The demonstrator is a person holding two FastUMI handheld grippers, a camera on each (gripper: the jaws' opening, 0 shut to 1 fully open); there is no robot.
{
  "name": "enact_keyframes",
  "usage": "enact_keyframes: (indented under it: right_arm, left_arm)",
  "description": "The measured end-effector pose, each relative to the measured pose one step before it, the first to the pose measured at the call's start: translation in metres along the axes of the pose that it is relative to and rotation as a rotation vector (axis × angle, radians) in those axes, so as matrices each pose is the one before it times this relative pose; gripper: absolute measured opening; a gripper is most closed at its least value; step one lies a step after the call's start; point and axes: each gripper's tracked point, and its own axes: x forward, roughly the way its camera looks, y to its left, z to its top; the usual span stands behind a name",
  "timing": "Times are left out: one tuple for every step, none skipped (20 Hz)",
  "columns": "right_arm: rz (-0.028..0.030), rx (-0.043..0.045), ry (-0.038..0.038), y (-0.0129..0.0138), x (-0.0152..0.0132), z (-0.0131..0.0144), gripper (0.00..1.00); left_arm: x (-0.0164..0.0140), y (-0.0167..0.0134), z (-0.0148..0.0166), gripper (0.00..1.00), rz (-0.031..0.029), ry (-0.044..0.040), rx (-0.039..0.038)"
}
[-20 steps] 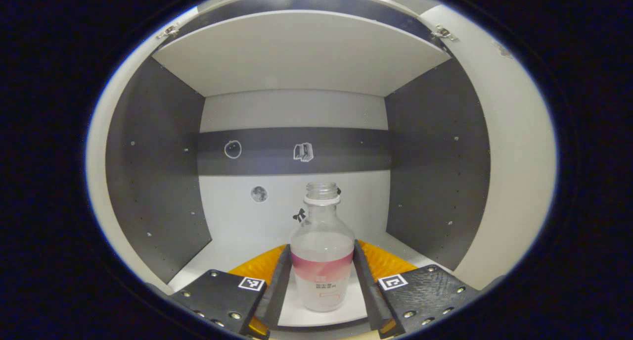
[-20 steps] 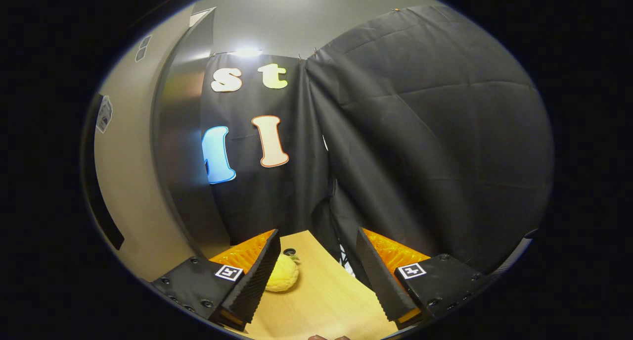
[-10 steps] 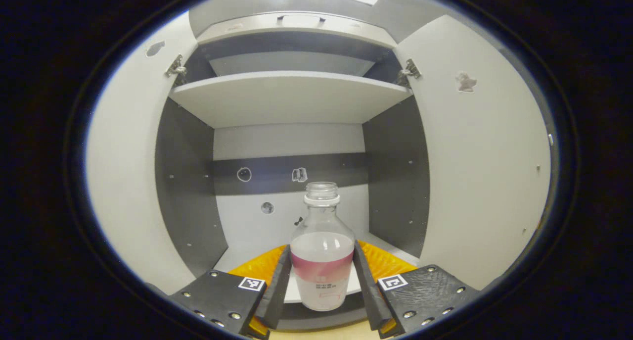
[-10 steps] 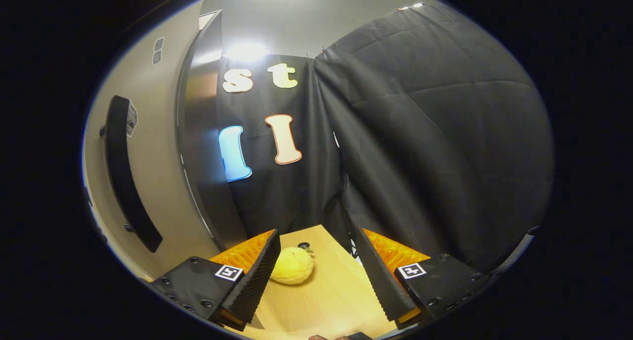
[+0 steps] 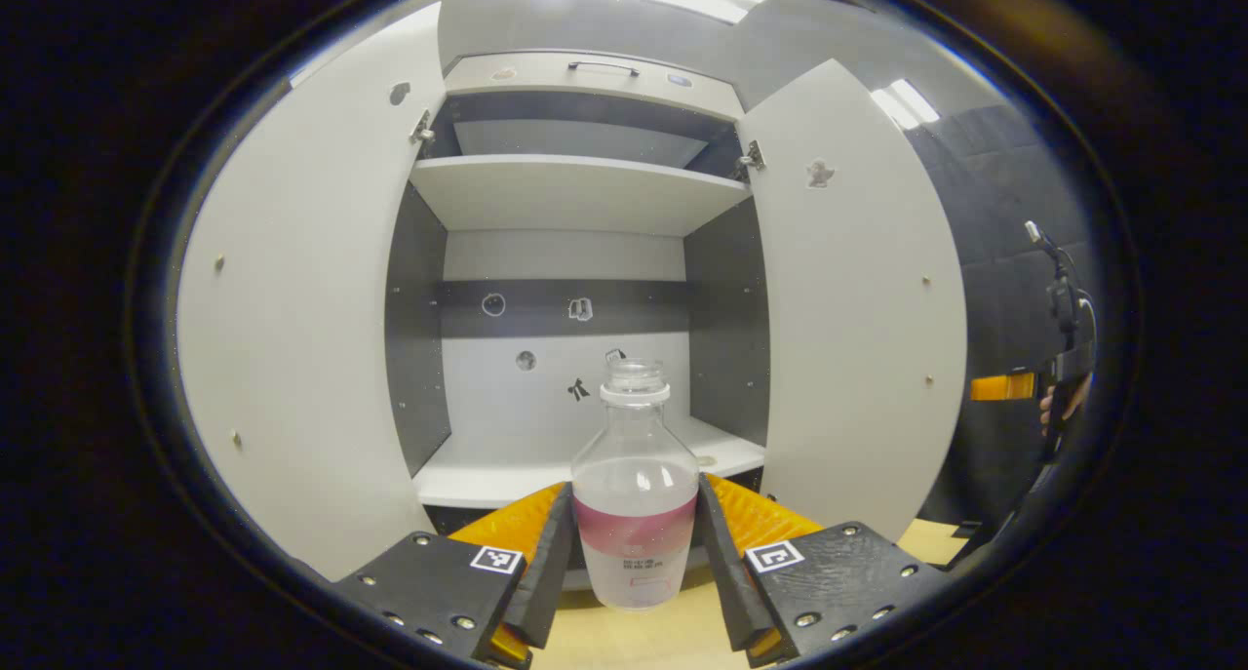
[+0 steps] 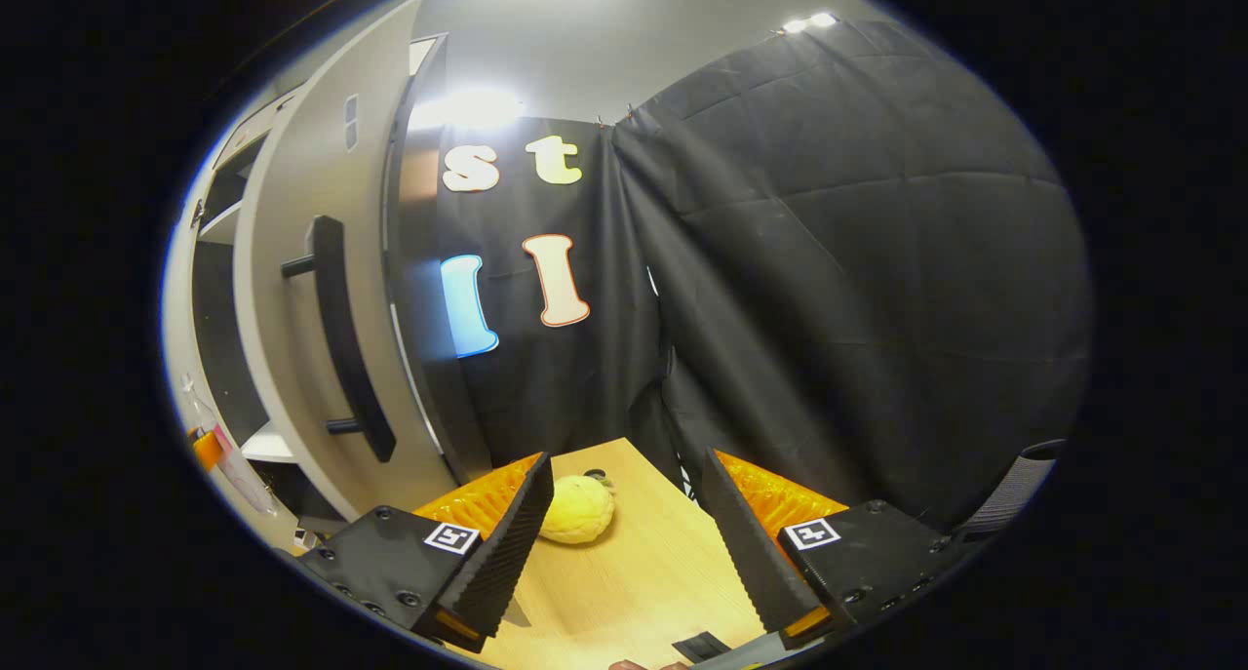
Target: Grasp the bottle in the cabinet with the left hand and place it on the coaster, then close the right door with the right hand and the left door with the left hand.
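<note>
A clear bottle (image 5: 635,538) with no cap, a pink band and some pale liquid stands upright between the fingers of my left gripper (image 5: 632,499), which is shut on it. The bottle hangs just in front of the cabinet (image 5: 570,192), above the wooden table edge (image 5: 624,641). Both cabinet doors stand open: the left door (image 5: 292,299) and the right door (image 5: 858,309). My right gripper (image 6: 624,543) is open over the table, right of the right door's black handle (image 6: 343,348). The bottle (image 6: 232,467) also appears at the far left in the right gripper view.
A yellow lemon-like fruit (image 6: 577,509) lies on the wooden table (image 6: 634,572) near the cloth wall. A small dark flat piece (image 6: 698,645) sits at the table's near edge. The cabinet's lower shelf (image 5: 507,460) is bare. A hand (image 5: 1058,407) holds the other gripper at far right.
My left gripper has drawn back out of the cabinet with the bottle held in it. The right gripper has shifted so that the right door's handle and the cabinet front come into its view.
</note>
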Motion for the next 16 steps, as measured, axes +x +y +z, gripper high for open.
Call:
enact_keyframes:
  right_arm:
    - [-0.0022, -0.01425, -0.00074, -0.0006, -0.00574, -0.0006, 0.98]
    - [-0.00126, -0.01133, -0.00351, -0.00031, -0.0062, -0.00004, 0.98]
    - [-0.00236, -0.00674, -0.00454, -0.00031, -0.00593, 0.00122, 0.98]
    - [-0.00299, -0.00282, -0.00432, -0.00117, -0.00495, -0.00048, 0.98]
    - [-0.00286, 0.0011, -0.00048, -0.00092, -0.00515, -0.00046, 0.98]
    - [-0.00287, 0.0043, 0.00421, -0.00133, -0.00324, -0.00219, 0.98]
    - [-0.00296, 0.00469, 0.00692, -0.00101, -0.00415, -0.00218, 0.97]
    - [-0.00456, 0.00489, 0.0046, -0.0015, -0.00412, -0.00229, 0.98]
    - [-0.00579, 0.00333, 0.00121, -0.00148, -0.0042, -0.00107, 0.98]
    - [-0.00454, 0.00106, 0.00124, -0.00128, -0.0035, -0.00139, 0.98]
    - [-0.00408, -0.00279, 0.00204, 0.00011, -0.0032, -0.00155, 0.98]
    - [-0.0038, -0.00184, 0.00482, -0.00087, -0.00289, -0.00267, 0.98]
    - [-0.00231, 0.00397, 0.0087, -0.00015, -0.00235, -0.00332, 0.98]
    - [-0.00057, 0.00536, 0.01021, 0.00037, -0.0019, -0.00394, 0.98]
    - [-0.00022, 0.00185, 0.01214, 0.0012, -0.00203, -0.00344, 0.98]
    - [-0.00075, -0.00284, 0.0081, 0.00079, -0.00169, -0.00329, 0.98]
  left_arm:
    - [-0.00868, -0.00106, -0.01014, 0.67, -0.00815, 0.00669, -0.00474]
    - [-0.00824, -0.00048, -0.01158, 0.67, -0.00512, 0.00986, -0.00429]
    - [-0.00782, 0.00019, -0.01028, 0.68, -0.00761, 0.00631, -0.00871]
    - [-0.00682, -0.00075, -0.01164, 0.67, -0.00668, 0.00714, -0.02029]
    - [-0.00617, -0.00113, -0.01239, 0.67, -0.00971, 0.00579, -0.02379]
    - [-0.00507, 0.00038, -0.01218, 0.68, -0.00291, 0.00797, -0.02432]
    - [-0.00449, 0.00262, -0.01245, 0.68, 0.00331, 0.00867, -0.01702]
    - [-0.00387, 0.00333, -0.01084, 0.68, 0.00983, 0.00782, -0.00969]
    - [-0.00356, 0.00414, -0.01117, 0.68, 0.01087, 0.0086, -0.00332]
    - [-0.00425, 0.00154, -0.01083, 0.68, 0.00278, 0.00886, -0.00277]
    - [-0.0038, -0.00054, -0.00964, 0.68, -0.00158, 0.00756, -0.00541]
    - [-0.00256, 0.00024, -0.01099, 0.68, -0.0035, 0.00838, -0.00648]
    - [-0.00252, -0.00085, -0.01094, 0.68, -0.00431, 0.01101, -0.00667]
    - [-0.00276, -0.00193, -0.01035, 0.68, -0.00763, 0.01083, -0.00694]
    - [-0.00188, -0.00242, -0.01126, 0.68, -0.00553, 0.01022, -0.00317]
    - [-0.00087, -0.00141, -0.01131, 0.68, -0.00118, 0.01113, 0.00037]
